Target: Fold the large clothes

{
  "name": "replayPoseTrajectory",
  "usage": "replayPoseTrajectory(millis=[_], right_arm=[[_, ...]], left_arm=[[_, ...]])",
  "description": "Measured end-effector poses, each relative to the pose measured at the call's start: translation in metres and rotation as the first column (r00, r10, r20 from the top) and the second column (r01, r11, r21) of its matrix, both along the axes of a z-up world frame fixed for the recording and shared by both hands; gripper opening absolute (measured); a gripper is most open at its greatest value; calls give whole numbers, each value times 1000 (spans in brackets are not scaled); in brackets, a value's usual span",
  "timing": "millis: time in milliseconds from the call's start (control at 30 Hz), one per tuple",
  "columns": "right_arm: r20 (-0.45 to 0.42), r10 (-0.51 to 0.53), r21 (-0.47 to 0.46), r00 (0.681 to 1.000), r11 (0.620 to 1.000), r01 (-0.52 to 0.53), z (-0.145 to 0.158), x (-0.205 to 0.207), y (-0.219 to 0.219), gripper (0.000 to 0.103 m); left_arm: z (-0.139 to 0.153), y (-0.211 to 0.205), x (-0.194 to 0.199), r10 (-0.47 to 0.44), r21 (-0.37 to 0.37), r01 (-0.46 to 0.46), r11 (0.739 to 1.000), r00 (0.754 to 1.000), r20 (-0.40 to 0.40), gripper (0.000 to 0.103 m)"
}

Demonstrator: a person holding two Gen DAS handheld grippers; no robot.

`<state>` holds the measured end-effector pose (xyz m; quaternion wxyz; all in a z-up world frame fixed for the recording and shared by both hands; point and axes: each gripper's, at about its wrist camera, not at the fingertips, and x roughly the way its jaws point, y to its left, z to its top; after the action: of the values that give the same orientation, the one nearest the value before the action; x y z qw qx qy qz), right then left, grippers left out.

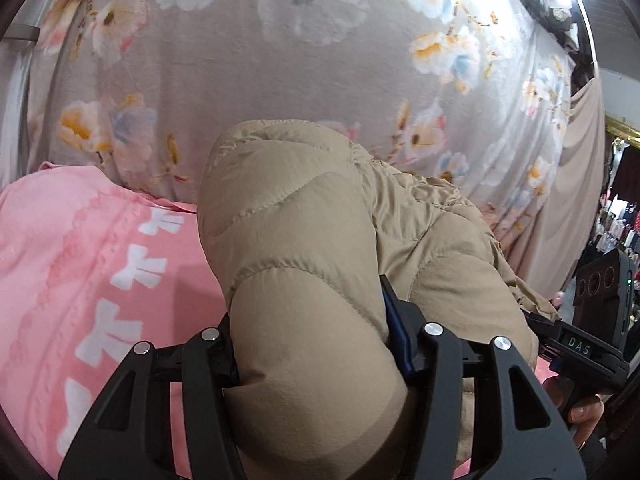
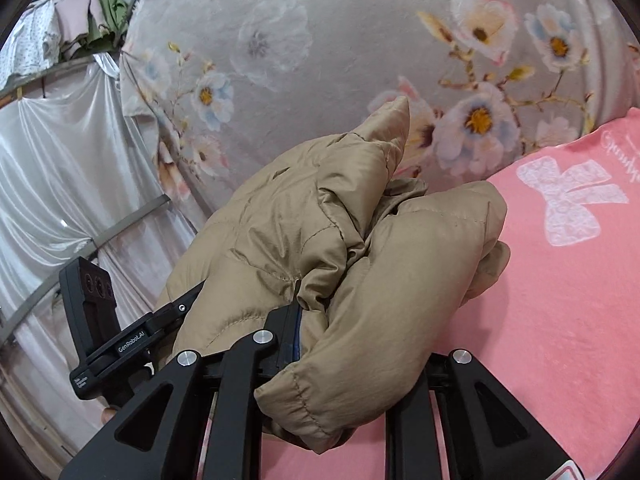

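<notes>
Tools: two. Left tool and right tool each clamp one tan puffer jacket above one pink blanket.

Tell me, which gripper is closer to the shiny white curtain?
Left. The left gripper sits between the white satin curtain and the right gripper, which is farther off, over the pink blanket. Both clamp the tan puffer jacket.

one tan quilted jacket, two hand-held grippers, one pink blanket

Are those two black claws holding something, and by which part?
Both hold the tan puffer jacket: the left gripper pinches a thick padded fold, the right gripper a bunched edge.
</notes>
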<state>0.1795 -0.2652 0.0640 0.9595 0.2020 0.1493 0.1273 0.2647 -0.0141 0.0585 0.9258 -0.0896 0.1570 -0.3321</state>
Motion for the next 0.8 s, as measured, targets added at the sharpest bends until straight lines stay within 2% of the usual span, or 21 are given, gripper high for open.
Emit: replayPoseTrajectory(millis=[100, 233, 367, 500, 600, 700, 800], right_arm=[[-42, 0, -4, 999, 1000, 0, -23, 43, 11, 18], [-115, -9, -12, 993, 1000, 7, -58, 83, 19, 18], [-179, 0, -15, 984, 1000, -2, -90, 106, 25, 18], [-235, 14, -9, 972, 1000, -16, -116, 111, 26, 21], [-280, 39, 56, 959, 998, -24, -128, 107, 18, 31], [-326, 50, 78, 944, 997, -26, -129, 92, 14, 43], [-372, 8, 20, 928, 1000, 0, -120, 62, 11, 51]], left_arm=[[-16, 7, 35, 26, 35, -25, 999, 999, -25, 52], [-54, 11, 77, 45, 74, -39, 996, 996, -80, 52], [-91, 19, 103, 51, 91, -39, 995, 990, -132, 55], [-117, 35, 111, 42, 56, -33, 998, 983, -181, 63], [-127, 40, 108, 49, 71, -35, 997, 975, -215, 72], [-124, 45, 100, 70, 108, -44, 993, 966, -249, 77], [-112, 50, 82, 136, 188, -86, 978, 953, -269, 84]])
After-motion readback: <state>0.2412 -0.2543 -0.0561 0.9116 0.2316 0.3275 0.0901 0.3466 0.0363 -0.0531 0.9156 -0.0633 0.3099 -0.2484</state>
